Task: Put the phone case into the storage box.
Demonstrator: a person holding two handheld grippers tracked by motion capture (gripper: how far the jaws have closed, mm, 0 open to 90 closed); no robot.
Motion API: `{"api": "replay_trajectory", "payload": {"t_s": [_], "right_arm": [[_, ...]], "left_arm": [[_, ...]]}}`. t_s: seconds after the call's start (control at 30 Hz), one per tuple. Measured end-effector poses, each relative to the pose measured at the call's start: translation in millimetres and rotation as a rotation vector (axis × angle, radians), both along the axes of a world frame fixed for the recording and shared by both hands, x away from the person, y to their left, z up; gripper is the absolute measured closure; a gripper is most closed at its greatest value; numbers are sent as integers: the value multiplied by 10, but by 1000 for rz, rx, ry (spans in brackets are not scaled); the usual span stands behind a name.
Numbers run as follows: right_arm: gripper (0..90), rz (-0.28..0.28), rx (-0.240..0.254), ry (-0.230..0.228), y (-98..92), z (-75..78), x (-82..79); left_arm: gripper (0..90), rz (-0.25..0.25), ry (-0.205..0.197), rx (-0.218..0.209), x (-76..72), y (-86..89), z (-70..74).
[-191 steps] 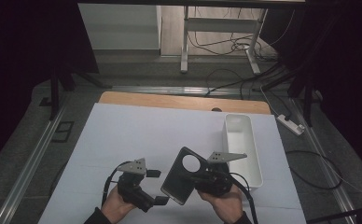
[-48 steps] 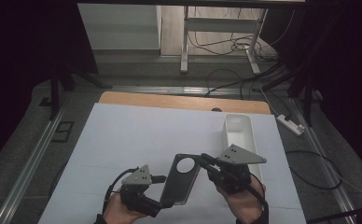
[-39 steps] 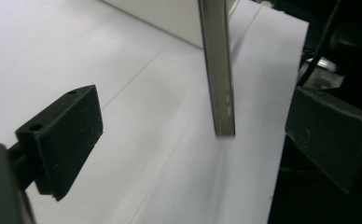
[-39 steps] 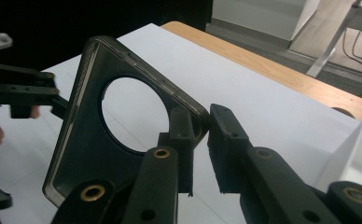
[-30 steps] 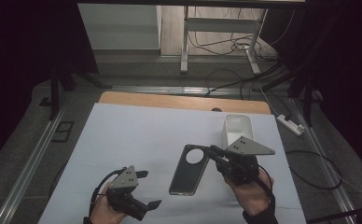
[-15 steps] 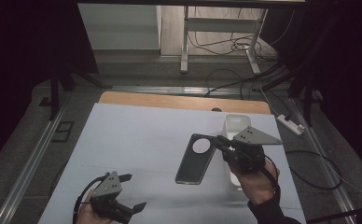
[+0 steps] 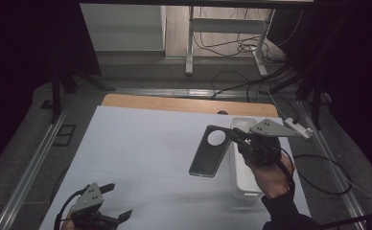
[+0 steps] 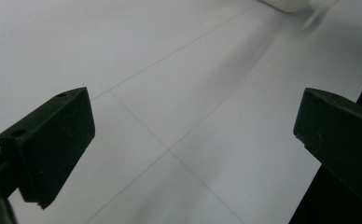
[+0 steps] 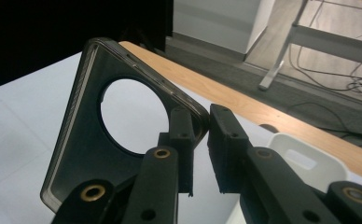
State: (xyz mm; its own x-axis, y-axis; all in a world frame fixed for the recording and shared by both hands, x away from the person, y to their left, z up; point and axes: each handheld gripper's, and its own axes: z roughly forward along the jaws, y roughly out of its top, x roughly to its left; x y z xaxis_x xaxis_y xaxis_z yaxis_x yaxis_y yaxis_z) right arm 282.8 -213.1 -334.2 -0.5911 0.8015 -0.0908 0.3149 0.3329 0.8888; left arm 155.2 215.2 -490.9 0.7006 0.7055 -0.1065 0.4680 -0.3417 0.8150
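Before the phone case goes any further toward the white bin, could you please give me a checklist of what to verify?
1. Grip: right gripper is shut on the corner of the phone case; ok.
2. Case lifted off the white table cover: ok.
3. Left gripper open, holding nothing, well away from the case: ok.
4. White bin beside the case, its open top within reach: ok.
5. Bin contents: mostly hidden by the hand and gripper; cannot tell.
6. Hold security: only one corner is pinched, so the case may swing; cannot tell.

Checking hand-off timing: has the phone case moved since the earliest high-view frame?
Yes. The phone case, clamped in the right gripper, has gone up and right, now beside the white bin instead of near the table's front edge.
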Motion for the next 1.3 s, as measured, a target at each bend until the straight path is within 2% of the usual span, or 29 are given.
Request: {"api": "replay_trajectory", "payload": {"t_s": [0.27, 0.63, 0.73, 0.97, 1.3], "right_arm": [[794, -40, -22, -27, -112, 56, 139], [795, -87, -44, -53, -259, 93, 369], [795, -92, -53, -60, -284, 104, 416], [795, -102, -88, -83, -355, 123, 545], [796, -133, -105, -101, -492, 141, 705]], "left_arm": [[0, 41, 15, 4, -114, 155, -40], [0, 105, -4, 3, -218, 294, -44], [0, 106, -4, -2, -220, 303, -45], [0, 105, 7, 20, -206, 280, -50], [0, 107, 11, 25, -200, 278, -52]]}}
